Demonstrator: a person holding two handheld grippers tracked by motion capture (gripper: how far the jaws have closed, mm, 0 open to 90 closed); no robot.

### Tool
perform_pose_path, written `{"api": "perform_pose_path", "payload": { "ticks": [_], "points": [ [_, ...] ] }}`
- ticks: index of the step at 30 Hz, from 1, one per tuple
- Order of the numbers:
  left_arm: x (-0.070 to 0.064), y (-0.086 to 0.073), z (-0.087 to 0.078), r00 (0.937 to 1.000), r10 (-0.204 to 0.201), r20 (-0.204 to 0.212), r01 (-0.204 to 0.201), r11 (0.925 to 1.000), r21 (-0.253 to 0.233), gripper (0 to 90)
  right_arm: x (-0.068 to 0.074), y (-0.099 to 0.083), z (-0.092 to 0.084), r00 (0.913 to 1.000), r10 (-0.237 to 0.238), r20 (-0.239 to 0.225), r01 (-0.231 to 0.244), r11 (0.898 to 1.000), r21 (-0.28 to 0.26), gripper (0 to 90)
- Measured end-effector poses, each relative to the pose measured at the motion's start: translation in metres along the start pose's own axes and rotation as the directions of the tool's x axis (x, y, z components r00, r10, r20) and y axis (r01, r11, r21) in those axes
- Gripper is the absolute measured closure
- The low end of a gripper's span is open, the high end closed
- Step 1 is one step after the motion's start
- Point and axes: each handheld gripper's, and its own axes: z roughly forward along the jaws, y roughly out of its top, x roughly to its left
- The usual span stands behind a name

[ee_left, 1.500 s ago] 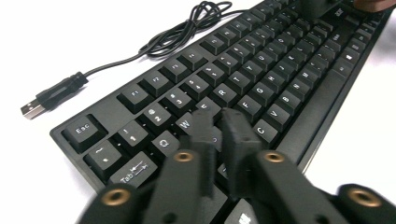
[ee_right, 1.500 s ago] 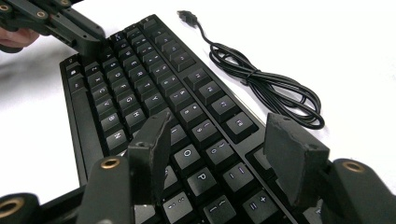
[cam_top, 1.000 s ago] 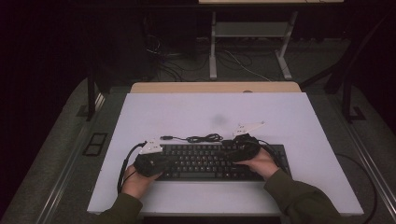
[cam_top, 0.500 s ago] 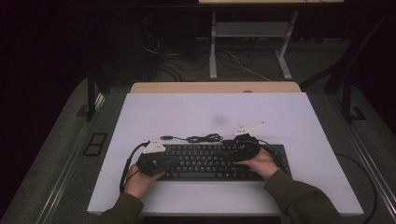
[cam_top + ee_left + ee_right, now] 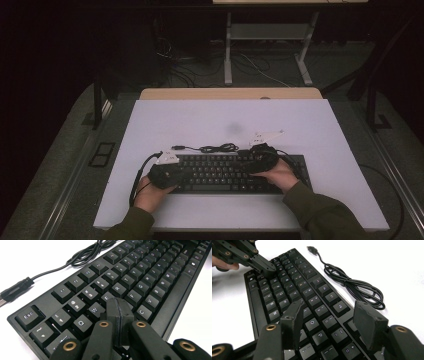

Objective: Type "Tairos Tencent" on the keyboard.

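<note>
A black keyboard (image 5: 225,172) lies across the near part of the white table (image 5: 225,117), its coiled cable (image 5: 218,148) just behind it. My left gripper (image 5: 180,175) is over the keyboard's left end. In the left gripper view its jaws (image 5: 120,305) are pressed together with nothing between them, the tips just above the keys around E and D. My right gripper (image 5: 251,164) hovers over the right half. In the right gripper view its fingers (image 5: 368,320) stand apart above the O and P keys (image 5: 315,328), holding nothing.
The cable's USB plug (image 5: 15,291) lies loose on the table behind the Esc corner. A person's hands and green sleeves (image 5: 320,210) come in from the near edge. A wooden strip (image 5: 230,93) borders the far side; cables and desk legs (image 5: 228,50) stand on the floor beyond.
</note>
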Motion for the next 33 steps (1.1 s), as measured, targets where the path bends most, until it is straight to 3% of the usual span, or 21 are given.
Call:
{"api": "perform_pose_path", "payload": {
  "ticks": [25, 33],
  "points": [
    [-0.001, 0.003, -0.006, 0.9999, -0.011, 0.008, 0.012, 0.9996, -0.027, 88.2, -0.002, -0.002, -0.007, 0.9996, 0.029, 0.007, -0.029, 0.999, -0.018, 35.0],
    [-0.002, 0.003, -0.007, 0.9997, -0.01, 0.022, 0.011, 0.9995, -0.03, 88.2, -0.003, -0.003, -0.014, 0.9986, 0.034, 0.04, -0.033, 0.999, -0.034, 30.5]
  ]
}}
